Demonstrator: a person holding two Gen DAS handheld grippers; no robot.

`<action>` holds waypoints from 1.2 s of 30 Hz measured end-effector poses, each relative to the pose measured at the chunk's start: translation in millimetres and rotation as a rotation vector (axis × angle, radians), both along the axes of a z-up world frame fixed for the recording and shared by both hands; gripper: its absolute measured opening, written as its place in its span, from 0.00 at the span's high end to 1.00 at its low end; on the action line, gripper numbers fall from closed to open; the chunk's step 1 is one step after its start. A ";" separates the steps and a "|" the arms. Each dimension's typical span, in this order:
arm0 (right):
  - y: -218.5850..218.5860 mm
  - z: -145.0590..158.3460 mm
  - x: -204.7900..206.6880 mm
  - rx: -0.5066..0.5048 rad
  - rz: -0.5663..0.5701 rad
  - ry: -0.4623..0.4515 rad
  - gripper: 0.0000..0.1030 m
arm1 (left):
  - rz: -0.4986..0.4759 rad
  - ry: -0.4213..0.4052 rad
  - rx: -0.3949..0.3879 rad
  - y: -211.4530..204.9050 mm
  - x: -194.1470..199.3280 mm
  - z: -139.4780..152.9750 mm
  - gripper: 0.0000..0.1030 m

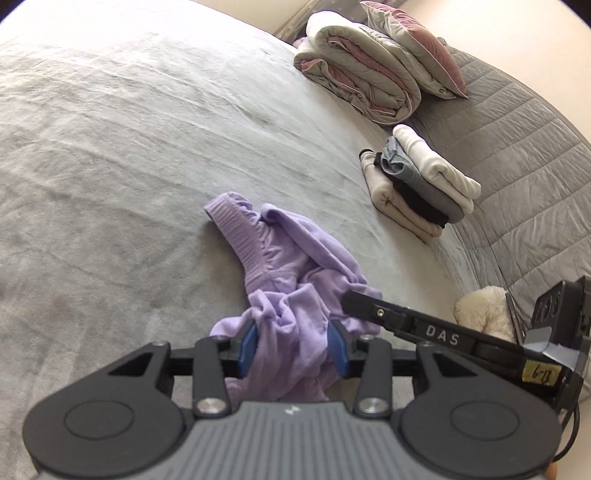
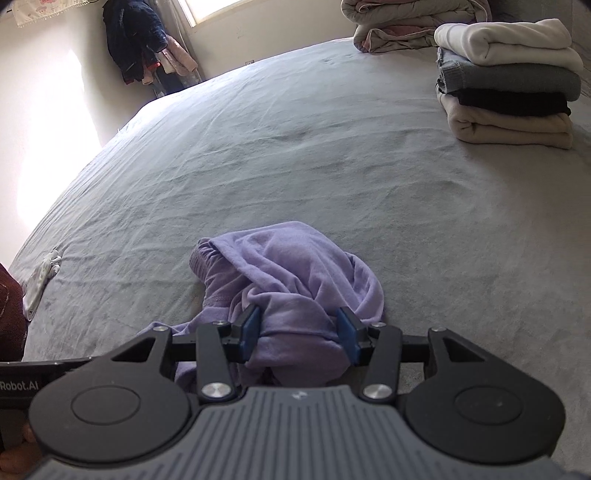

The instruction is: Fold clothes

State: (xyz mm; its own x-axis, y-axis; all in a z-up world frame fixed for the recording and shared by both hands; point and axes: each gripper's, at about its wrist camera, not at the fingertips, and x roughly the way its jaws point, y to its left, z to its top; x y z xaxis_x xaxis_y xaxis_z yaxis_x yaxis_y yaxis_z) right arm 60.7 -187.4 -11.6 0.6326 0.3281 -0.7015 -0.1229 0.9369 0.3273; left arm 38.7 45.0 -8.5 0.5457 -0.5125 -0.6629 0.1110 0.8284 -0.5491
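Two hand-held grippers work one crumpled lilac garment (image 1: 288, 280) lying near the front of a grey bed (image 1: 129, 147). The left hand-held gripper (image 1: 291, 349) has bunched cloth between its blue pads, jaws partly apart; whether they pinch it I cannot tell. The right hand-held gripper (image 2: 301, 338) likewise straddles a thick fold, grip uncertain. The garment's near edge is hidden beneath both tools. A stack of folded clothes (image 2: 509, 85) sits well apart, near a rolled duvet (image 1: 358, 70). Dark clothes (image 2: 136, 37) hang in the room's corner beside a bright window (image 2: 258, 9).
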 end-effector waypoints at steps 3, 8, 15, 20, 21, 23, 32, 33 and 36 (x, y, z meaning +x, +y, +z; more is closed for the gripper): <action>-1.9 0.7 1.6 0.021 -0.013 0.015 0.49 | 0.040 0.005 0.012 4.8 5.3 0.0 0.54; 0.4 5.9 6.3 0.059 0.025 -0.021 0.48 | 0.140 -0.012 0.064 10.3 10.8 -0.7 0.36; 4.4 13.7 13.4 0.111 0.087 -0.080 0.48 | 0.176 0.035 0.130 10.1 45.5 -10.7 0.37; 7.8 12.8 19.9 0.132 0.118 -0.092 0.49 | 0.195 0.032 0.055 11.0 65.8 -23.0 0.38; 8.6 9.7 21.8 0.129 0.118 -0.082 0.50 | 0.202 0.033 0.023 11.4 69.0 -26.8 0.39; 10.3 3.5 25.6 0.123 0.118 -0.060 0.53 | 0.216 0.043 -0.044 10.6 75.6 -33.6 0.39; -9.3 -3.9 30.9 0.124 0.037 -0.058 0.90 | 0.178 0.001 -0.089 -5.6 89.7 -35.3 0.76; -10.6 -2.8 30.5 0.126 0.027 -0.065 0.90 | 0.175 -0.020 -0.066 -5.0 87.4 -30.7 0.76; -13.5 1.0 29.2 0.131 -0.003 -0.090 0.91 | 0.188 -0.080 -0.074 7.8 79.1 -11.1 0.77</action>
